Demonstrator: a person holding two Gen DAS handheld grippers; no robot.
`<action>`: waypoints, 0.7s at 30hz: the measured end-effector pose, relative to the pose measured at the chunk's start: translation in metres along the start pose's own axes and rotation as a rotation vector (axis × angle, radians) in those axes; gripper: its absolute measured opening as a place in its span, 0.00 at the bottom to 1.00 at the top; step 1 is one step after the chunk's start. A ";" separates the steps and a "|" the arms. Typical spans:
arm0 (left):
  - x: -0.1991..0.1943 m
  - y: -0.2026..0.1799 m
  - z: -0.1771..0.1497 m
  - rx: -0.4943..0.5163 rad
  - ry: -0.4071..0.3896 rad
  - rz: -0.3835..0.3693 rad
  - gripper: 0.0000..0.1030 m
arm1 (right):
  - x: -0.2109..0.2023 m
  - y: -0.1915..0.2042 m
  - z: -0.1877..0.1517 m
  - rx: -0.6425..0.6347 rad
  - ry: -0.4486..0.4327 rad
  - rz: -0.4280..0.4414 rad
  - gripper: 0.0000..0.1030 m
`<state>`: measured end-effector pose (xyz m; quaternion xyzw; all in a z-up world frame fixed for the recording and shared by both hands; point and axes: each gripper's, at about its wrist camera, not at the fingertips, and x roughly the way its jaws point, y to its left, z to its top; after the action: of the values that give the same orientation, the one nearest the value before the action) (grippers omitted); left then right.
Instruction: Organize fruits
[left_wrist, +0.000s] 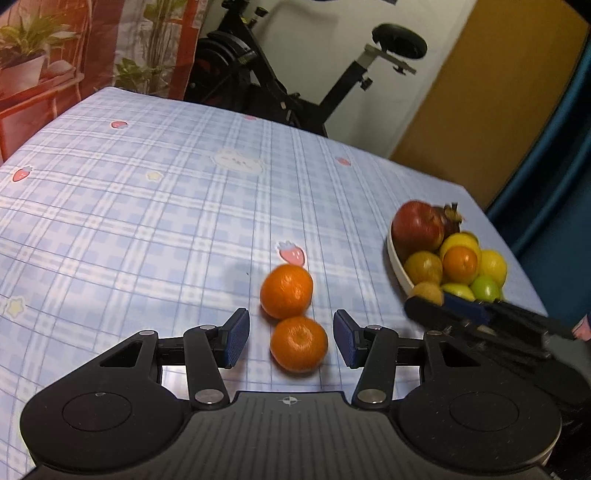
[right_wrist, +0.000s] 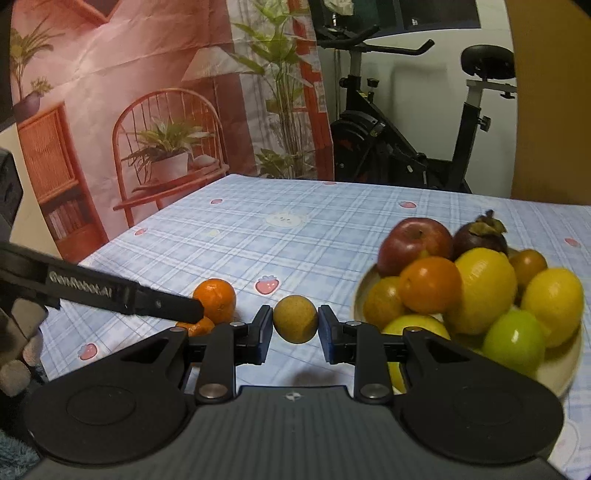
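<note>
Nearest the left wrist camera, the left gripper (left_wrist: 291, 338) is seen with its fingers spread wide and nothing held, the near tangerine (left_wrist: 299, 344) lying between the blue pads on the checked tablecloth (left_wrist: 129, 206). Just beyond it, touching, a second tangerine (left_wrist: 286, 291) is found. In the right wrist view, the right gripper (right_wrist: 295, 325) is closed narrowly on a small brown-yellow fruit (right_wrist: 295, 318), which is pinched between both pads and appears to be carried above the cloth, just left of the bowl (right_wrist: 557, 373). Farther right, the bowl is heaped with an apple (right_wrist: 413, 245), lemons, a green fruit, an orange and a dark mangosteen (right_wrist: 480, 234). Far behind, an exercise bike (right_wrist: 410, 144) and a printed backdrop (right_wrist: 129, 92) are visible.

The step in hand is judged to be sorting: the brown fruit is being moved by kind. Next, a spot for it must be chosen and the fingers eased apart gently, lest it roll.
</note>
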<state>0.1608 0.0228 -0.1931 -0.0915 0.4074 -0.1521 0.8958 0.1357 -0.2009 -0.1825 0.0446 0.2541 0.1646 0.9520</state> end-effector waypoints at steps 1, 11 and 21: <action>0.002 -0.001 -0.001 0.006 0.007 0.005 0.51 | -0.002 -0.002 0.000 0.011 -0.007 -0.003 0.28; 0.013 -0.011 -0.008 0.072 0.037 0.019 0.48 | -0.001 -0.008 -0.003 0.022 -0.004 0.010 0.28; 0.013 -0.011 -0.009 0.077 0.033 0.011 0.37 | 0.006 -0.006 -0.003 0.023 0.013 0.007 0.28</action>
<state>0.1595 0.0074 -0.2047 -0.0523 0.4167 -0.1645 0.8925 0.1407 -0.2049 -0.1888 0.0552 0.2620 0.1652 0.9492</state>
